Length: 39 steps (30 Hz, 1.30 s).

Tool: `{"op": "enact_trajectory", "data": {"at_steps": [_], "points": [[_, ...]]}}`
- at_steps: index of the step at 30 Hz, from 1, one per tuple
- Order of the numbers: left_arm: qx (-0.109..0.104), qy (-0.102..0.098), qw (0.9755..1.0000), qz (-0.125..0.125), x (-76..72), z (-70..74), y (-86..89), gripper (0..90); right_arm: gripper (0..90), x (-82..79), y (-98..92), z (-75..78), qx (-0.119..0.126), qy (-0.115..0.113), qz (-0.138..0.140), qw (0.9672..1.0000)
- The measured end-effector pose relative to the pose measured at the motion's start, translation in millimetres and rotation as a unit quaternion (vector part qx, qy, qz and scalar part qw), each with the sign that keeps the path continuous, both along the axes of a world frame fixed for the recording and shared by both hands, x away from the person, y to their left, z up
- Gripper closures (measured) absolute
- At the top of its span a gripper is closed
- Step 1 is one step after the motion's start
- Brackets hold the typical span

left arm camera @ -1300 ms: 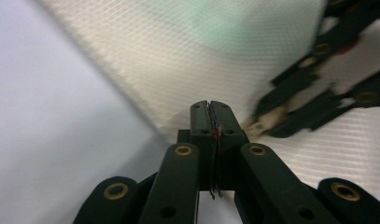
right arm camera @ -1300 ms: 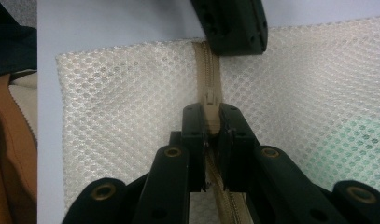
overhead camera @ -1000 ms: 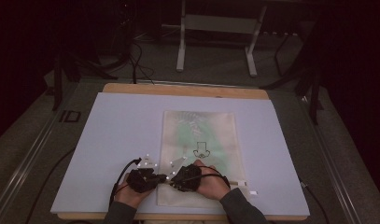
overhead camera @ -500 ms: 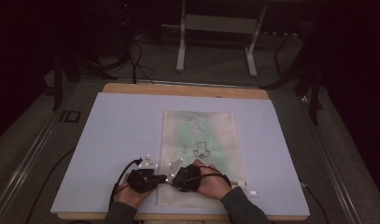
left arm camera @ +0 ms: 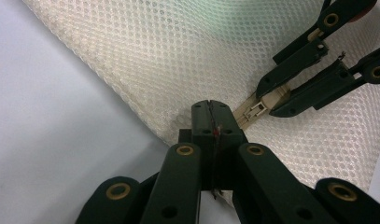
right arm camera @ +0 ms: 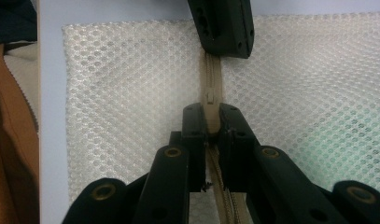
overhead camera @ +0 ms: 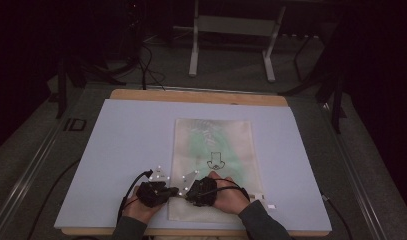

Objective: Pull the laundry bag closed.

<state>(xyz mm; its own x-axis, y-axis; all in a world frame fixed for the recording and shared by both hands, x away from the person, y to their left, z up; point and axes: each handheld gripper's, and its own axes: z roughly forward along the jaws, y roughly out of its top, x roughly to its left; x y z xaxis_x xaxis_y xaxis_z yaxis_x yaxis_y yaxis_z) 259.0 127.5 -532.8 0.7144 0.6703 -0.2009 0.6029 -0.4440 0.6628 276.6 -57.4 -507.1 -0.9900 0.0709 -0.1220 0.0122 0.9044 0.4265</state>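
A white mesh bag with something green inside and a black print lies flat on the pale mat. Its beige zipper runs along the near end. My left gripper is shut, its jaws pinching the bag's corner by the zipper's end. My right gripper faces it from the right, a short way off. It is shut on the zipper tape just behind the small slider. In the left gripper view, the right gripper's fingers clamp the beige zipper.
The pale mat covers a wooden table whose far edge shows. Small white tags lie right of the bag's near end. A metal stand and cables sit on the dark floor beyond. The person's sleeve is at left.
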Motion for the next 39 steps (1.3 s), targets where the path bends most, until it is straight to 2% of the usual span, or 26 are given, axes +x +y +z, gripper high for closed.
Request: {"op": "enact_trajectory", "data": {"at_steps": [21,39], "points": [[0.003,0.0,1.0,0.001,-0.3,0.4,-0.7,89.6,82.3,-1.2,-17.7,3.8,-0.011,0.0,-0.003,0.9999],[0.007,-0.001,1.0,0.001,-0.6,0.9,-1.4,89.6,82.4,-1.4,-26.8,4.3,-0.009,0.003,-0.006,0.9999]]}}
